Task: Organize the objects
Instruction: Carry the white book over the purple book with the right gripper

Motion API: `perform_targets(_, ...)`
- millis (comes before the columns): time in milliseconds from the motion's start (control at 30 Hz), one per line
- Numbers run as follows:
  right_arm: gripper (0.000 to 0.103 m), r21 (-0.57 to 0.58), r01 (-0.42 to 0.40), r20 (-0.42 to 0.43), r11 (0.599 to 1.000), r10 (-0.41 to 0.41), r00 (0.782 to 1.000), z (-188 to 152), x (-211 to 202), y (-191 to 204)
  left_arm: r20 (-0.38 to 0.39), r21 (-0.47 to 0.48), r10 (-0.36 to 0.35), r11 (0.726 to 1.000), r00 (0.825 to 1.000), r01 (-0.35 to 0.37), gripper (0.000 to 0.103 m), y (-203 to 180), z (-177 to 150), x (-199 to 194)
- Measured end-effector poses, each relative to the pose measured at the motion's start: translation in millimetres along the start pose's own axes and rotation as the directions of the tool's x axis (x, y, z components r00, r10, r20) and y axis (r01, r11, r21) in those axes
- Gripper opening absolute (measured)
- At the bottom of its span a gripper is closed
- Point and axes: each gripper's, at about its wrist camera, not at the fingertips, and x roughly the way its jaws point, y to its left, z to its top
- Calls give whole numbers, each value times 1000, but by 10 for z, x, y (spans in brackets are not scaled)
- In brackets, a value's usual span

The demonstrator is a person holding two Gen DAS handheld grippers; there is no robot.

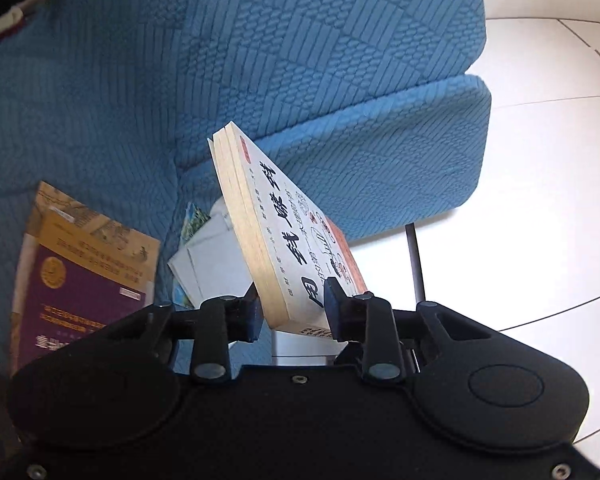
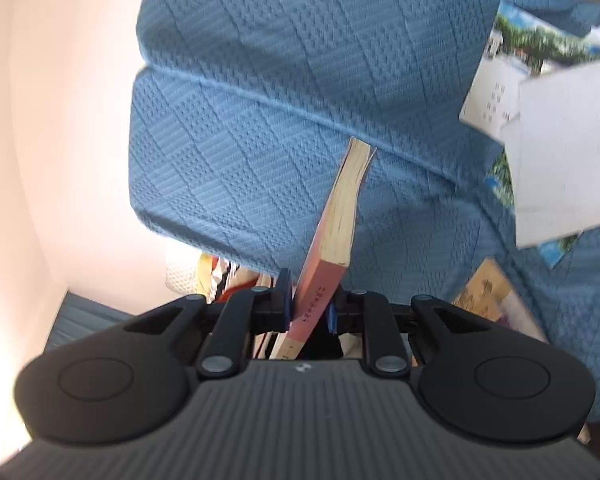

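Over a blue quilted sofa (image 1: 260, 60), both grippers are up in the air with a book apiece. At the far left of the left wrist view, a purple and gold book (image 1: 80, 276) lies flat on the seat, and just to its right sits a loose pile of white booklets (image 1: 208, 264) with a bright printed cover peeking out underneath. Next comes the left gripper (image 1: 292, 308), its jaws drawn in narrow and clamped on the lower corner of a white-covered book (image 1: 284, 236) with large black characters; the book stands on edge, tilted, its yellowed page block facing left. Beyond it to the right, the sofa's arm ends above a pale tiled floor (image 1: 520, 160), with one dark leg (image 1: 416, 260) showing.

From the right wrist view, a pale wall (image 2: 40, 140) fills the left side. In the middle the right gripper (image 2: 310, 304) pinches a thin pink-covered book (image 2: 324, 276) by its spine end, the pages fanning slightly at the far tip. To the right, white papers and a photo-printed cover (image 2: 540, 40) lie blurred on the sofa cushion.
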Motion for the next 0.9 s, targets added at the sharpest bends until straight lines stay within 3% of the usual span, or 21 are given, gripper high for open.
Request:
perform_targets(167, 21, 2, 20, -48, 1000, -20, 999, -176, 169, -167, 28, 4, 27, 1000, 999, -27, 27, 246, -51, -189)
perform_targets(433, 22, -13, 67, -95, 998, -68, 993, -385, 283, -554, 8, -45, 101, 994, 995, -101, 28, 686, -211, -104)
perform_targets(633, 24, -18, 128, -123, 992, -129, 984, -517, 376, -834, 7, -61, 182, 981, 983, -181, 29, 970, -305, 28)
perform_targets(900, 25, 18, 202, -167, 979, -196, 966, -665, 384, -1121, -41, -156, 267, 950, 963, -270, 30, 1339, -424, 137)
